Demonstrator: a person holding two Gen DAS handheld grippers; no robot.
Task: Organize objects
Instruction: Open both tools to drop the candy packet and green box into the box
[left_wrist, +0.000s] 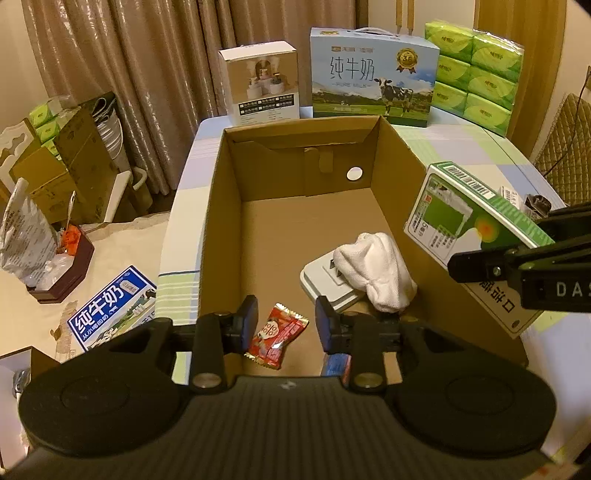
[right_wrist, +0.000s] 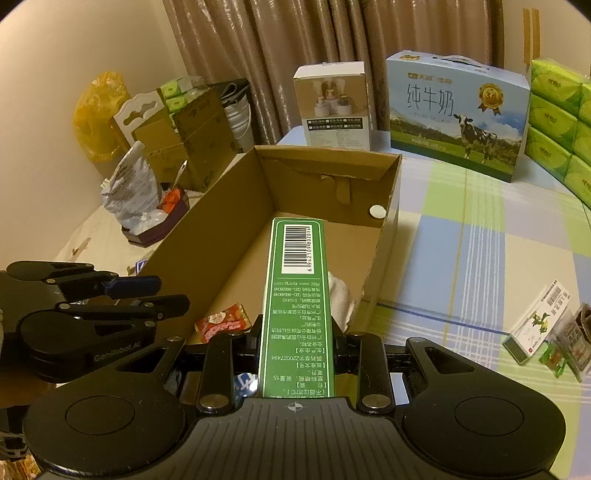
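Right gripper (right_wrist: 295, 341) is clamped on the narrow sides of a slim green-and-white cardboard medicine carton (right_wrist: 295, 295), held over the open brown cardboard box (right_wrist: 207, 236). Likely light, stiff, crushable: grip mid-length, gently. Left gripper (left_wrist: 285, 325) stands released, jaws clear of the red crinkly foil candy wrapper (left_wrist: 277, 335) lying on the box floor.

Green carton (right_wrist: 297, 306) held above open cardboard box (right_wrist: 207, 236)

A blue milk carton case (left_wrist: 371, 75) stands at the table's (right_wrist: 480, 236) far edge, a smaller white box (left_wrist: 260, 83) left of it, green tissue packs (left_wrist: 476, 74) (stacked) toward the far right corner.
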